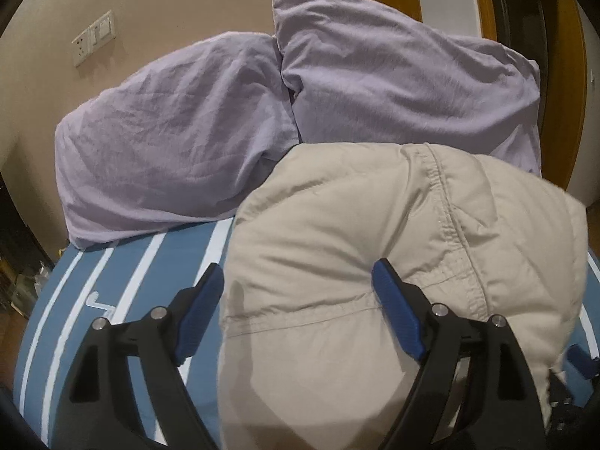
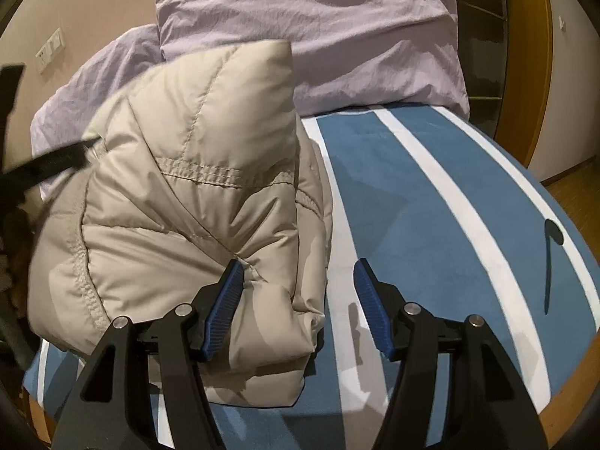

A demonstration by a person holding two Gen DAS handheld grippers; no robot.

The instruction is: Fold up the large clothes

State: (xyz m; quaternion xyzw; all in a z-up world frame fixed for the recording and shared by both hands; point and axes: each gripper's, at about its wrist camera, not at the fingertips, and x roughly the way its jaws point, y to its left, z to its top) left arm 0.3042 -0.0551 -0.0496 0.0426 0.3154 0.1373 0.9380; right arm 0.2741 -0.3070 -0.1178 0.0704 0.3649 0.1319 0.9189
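Left gripper (image 1: pixel 298 292): jaws apart, jacket (image 1: pixel 375 262) bulging between the pads, no clamp as far as you can see. Right gripper (image 2: pixel 298 292) also apart, bundle's corner at its 9 o'clock pad. Jacket's folded into a compact bundle on the striped bed (image 2: pixel 431 187), pillows (image 1: pixel 225 112) at 12. Nearly done, prob. just tidy & let go.

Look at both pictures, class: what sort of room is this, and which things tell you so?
Most likely a bedroom. Two lilac pillows lie at the head of a bed with a blue-and-white striped sheet, and a wall switch panel sits beside them.
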